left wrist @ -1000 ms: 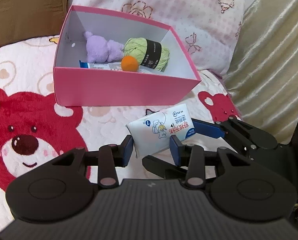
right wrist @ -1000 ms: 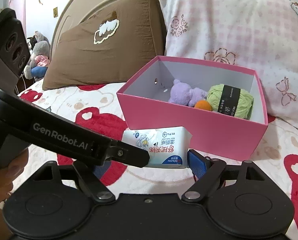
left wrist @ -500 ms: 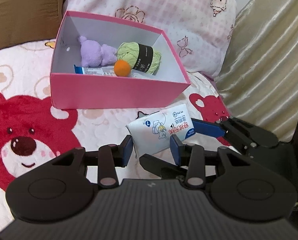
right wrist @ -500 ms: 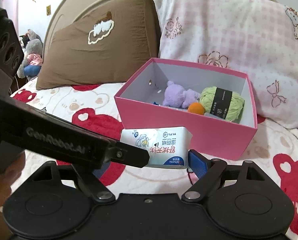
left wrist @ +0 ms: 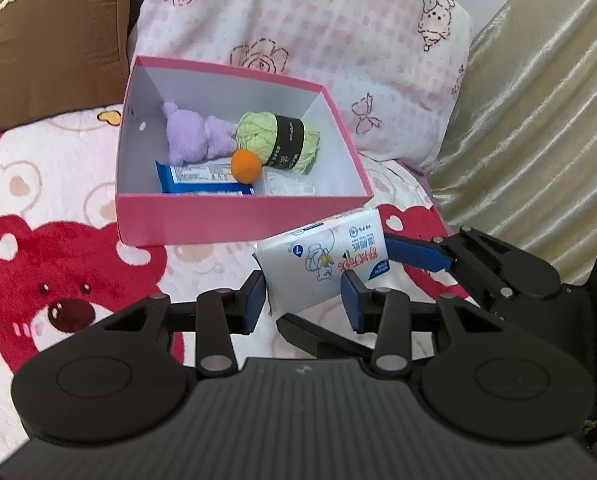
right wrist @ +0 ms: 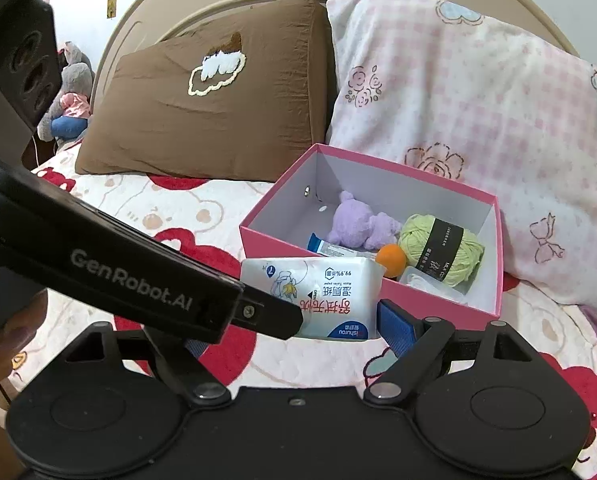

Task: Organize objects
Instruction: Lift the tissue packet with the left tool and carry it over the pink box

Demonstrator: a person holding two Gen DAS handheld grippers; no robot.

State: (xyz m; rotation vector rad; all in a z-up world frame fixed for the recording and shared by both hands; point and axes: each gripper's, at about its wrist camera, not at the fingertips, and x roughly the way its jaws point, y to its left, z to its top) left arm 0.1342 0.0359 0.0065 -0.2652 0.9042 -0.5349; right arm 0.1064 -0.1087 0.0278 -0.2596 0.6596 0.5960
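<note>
A white wet-wipes pack (left wrist: 322, 264) with blue print hangs above the bedspread, just in front of the pink box (left wrist: 238, 220). My left gripper (left wrist: 303, 300) is shut on it, blue pads pressing its two long sides. My right gripper (right wrist: 298, 334) is shut across the pack (right wrist: 318, 296) lengthwise; one blue finger (left wrist: 414, 254) presses its right end, and the other is hidden behind the left gripper's body (right wrist: 138, 280). The open box (right wrist: 430, 298) holds a purple plush (left wrist: 194, 140), green yarn (left wrist: 278, 140), an orange ball (left wrist: 245, 165) and a blue packet (left wrist: 202, 178).
The box sits on a bear-print bedspread (left wrist: 58, 272). Behind it lean a brown pillow (right wrist: 202, 112) and a pink checked pillow (right wrist: 478, 100). A beige curtain (left wrist: 538, 120) hangs at the right. A hand (right wrist: 2, 344) holds the left gripper.
Both grippers have risen together with the wipes pack between them. The box now sits lower under the cameras and more of its inside shows.
</note>
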